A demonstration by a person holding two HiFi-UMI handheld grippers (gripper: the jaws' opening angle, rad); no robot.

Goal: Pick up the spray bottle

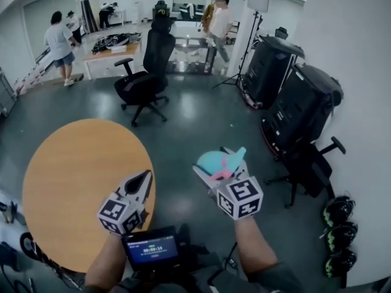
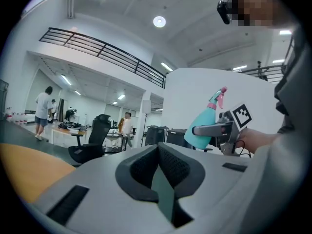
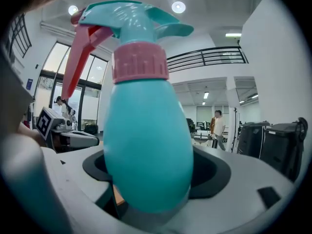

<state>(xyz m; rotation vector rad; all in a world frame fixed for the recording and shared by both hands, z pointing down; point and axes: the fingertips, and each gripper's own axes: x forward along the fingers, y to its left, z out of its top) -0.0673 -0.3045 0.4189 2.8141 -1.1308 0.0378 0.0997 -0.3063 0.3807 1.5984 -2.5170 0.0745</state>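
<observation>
A teal spray bottle [image 1: 215, 162] with a pink collar and pink trigger is held upright off the floor in my right gripper [image 1: 221, 167], which is shut on its body. In the right gripper view the bottle [image 3: 147, 140] fills the middle, its belly wedged between the jaws. My left gripper [image 1: 145, 177] hovers over the near edge of the round wooden table [image 1: 73, 182], shut with nothing in it. In the left gripper view its jaws meet, and the bottle [image 2: 204, 129] shows to the right.
A black office chair [image 1: 145, 78] stands on the grey floor beyond the table. Black covered equipment [image 1: 302, 108] and another chair [image 1: 311, 166] line the right wall, with helmets [image 1: 339, 234] on the floor. People [image 1: 61, 44] stand at far desks.
</observation>
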